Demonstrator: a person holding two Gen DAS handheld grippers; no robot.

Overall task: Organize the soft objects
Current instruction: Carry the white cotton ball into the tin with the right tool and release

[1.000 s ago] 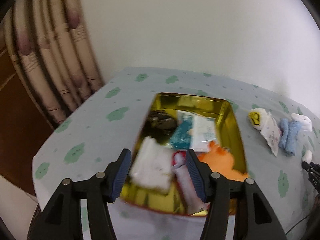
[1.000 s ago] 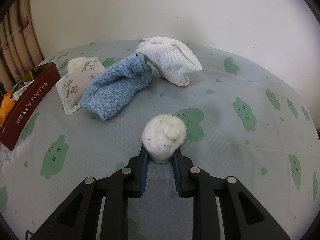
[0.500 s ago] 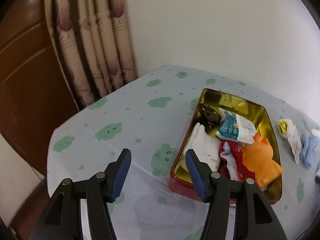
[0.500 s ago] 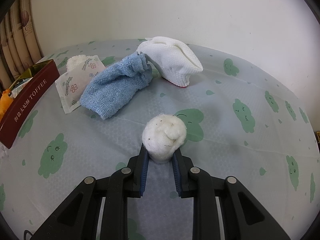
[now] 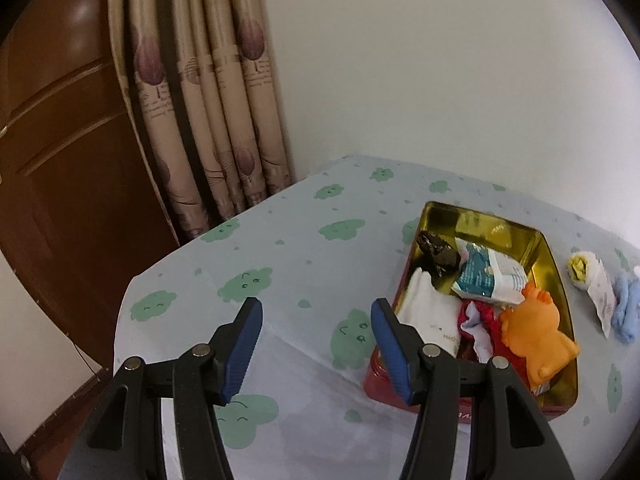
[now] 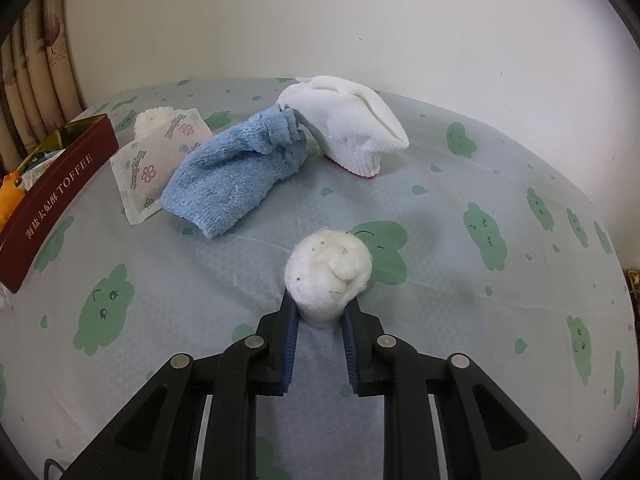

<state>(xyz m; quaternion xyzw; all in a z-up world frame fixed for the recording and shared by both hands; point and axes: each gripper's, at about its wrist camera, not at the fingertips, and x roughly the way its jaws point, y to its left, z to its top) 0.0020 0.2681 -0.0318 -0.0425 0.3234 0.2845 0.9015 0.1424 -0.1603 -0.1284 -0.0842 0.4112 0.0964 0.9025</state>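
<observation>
A small round white cotton ball (image 6: 329, 276) sits pinched between the blue-padded fingers of our right gripper (image 6: 320, 312), its lower part squeezed narrow between the pads while the fluffy top bulges above them. The jaws have just closed a little further on it. The ball rests on or just above a pale blue tablecloth printed with green cloud faces (image 6: 500, 208).

Ahead of the right gripper and to its left lies a crumpled light blue terry towel (image 6: 236, 184). Touching the towel's far end is a folded white knitted cloth (image 6: 352, 124) with a red edge showing underneath. To the left of the towel, and partly under it, is a white tissue packet with pink flower print (image 6: 144, 168), and a fluffy white puff (image 6: 154, 120) peeks out behind that packet. Farther left stands a dark red tin box with a gold interior (image 6: 52, 196), with the word TOFFEE on its side.

Our left gripper (image 5: 316, 344) hangs with its jaws spread wide and nothing between them, over bare tablecloth. The same tin box lies just to its right, behind the right finger. Inside we see a folded white cloth (image 5: 430, 312), a red and white fabric piece (image 5: 480, 320), an orange rubbery toy animal (image 5: 532, 332), a teal and white packet (image 5: 488, 276) and a dark crumpled wrapper (image 5: 436, 252). Beyond the table's left edge hang beige patterned curtains (image 5: 208, 92) beside a brown wooden door (image 5: 56, 140).
</observation>
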